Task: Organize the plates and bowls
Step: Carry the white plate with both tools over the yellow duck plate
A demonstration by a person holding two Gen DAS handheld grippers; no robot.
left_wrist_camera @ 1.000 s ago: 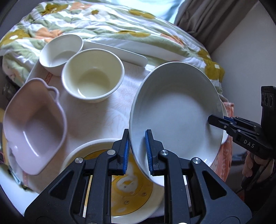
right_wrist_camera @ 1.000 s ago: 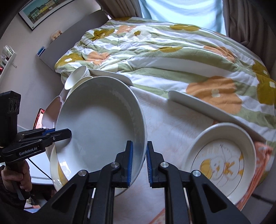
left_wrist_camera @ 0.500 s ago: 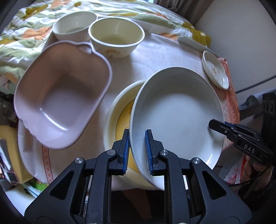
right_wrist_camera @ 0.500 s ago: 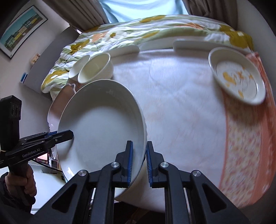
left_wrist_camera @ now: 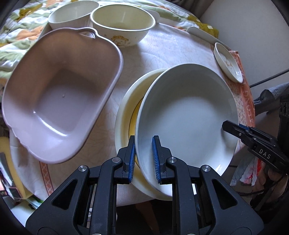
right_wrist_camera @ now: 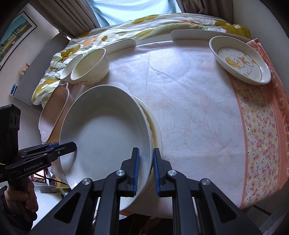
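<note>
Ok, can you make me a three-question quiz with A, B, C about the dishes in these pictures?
1. Where is the small cartoon plate?
A. far right corner of the table
B. inside the pink dish
C. on the bed

2. What colour is the square dish with handles?
A. green
B. pink
C. blue

3. What is the big white plate doing?
A. lying alone
B. standing upside down
C. held by both claws

Answers: 1 A, it sits by the orange cloth border. 2 B, it looks pale pink. 3 C, the left claw and right claw pinch its rim.

Daylight is pouring in from the window ahead of me; fisheye edges are bending, darkening.
</note>
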